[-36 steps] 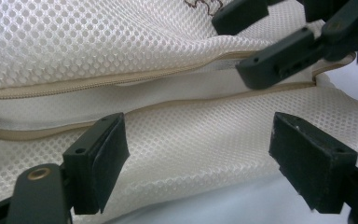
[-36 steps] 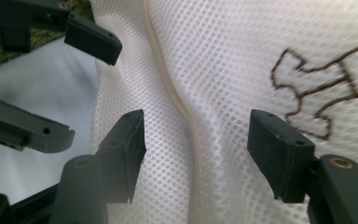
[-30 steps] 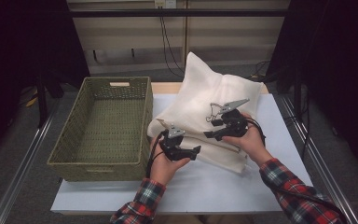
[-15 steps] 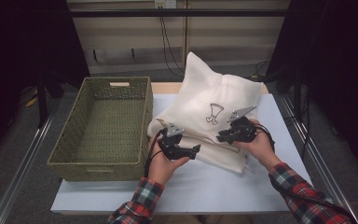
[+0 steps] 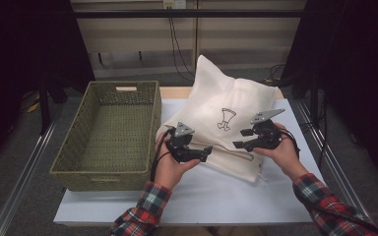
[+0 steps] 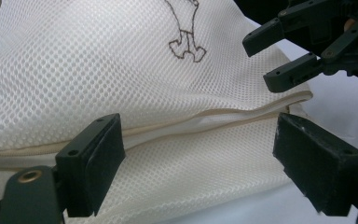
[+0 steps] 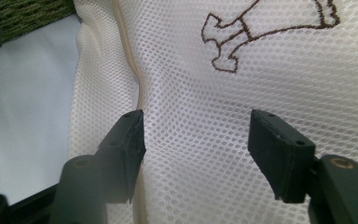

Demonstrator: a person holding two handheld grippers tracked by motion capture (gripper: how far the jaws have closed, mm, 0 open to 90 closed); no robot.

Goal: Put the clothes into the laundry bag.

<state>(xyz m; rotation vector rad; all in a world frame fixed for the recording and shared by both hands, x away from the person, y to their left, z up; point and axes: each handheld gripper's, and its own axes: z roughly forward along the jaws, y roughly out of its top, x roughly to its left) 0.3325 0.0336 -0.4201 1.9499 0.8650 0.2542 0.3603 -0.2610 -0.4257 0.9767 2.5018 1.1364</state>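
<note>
**Two grippers closing in on one mesh bag**

Shifting outward since a moment ago, the right hand-held gripper (image 5: 239, 138) is now hanging over the near right part of the white mesh bag (image 5: 211, 115), its jaws having just been opening, with netting below them but nothing pinched. Its partner, the left hand-held gripper (image 5: 206, 150), is hovering a little higher than before, jaws standing wide and empty, facing the beige zipper seam (image 6: 205, 119) along the bag's near edge. Lying flat on the white bench (image 5: 226, 196), the bag is sitting just beside the woven basket (image 5: 78, 172), its far corner propped up against the back. Judging by the netting, it is looking light, limp and likely to sag or slide through a loose pinch; the folded, stitched zipper seam is offering the firmest hold, better than open mesh, which could snag. A brown embroidered figure (image 5: 226, 119) is marking its top face. Counted: one bag, one basket, two grippers, each carried by a hand in a plaid sleeve (image 5: 145, 214)
</note>
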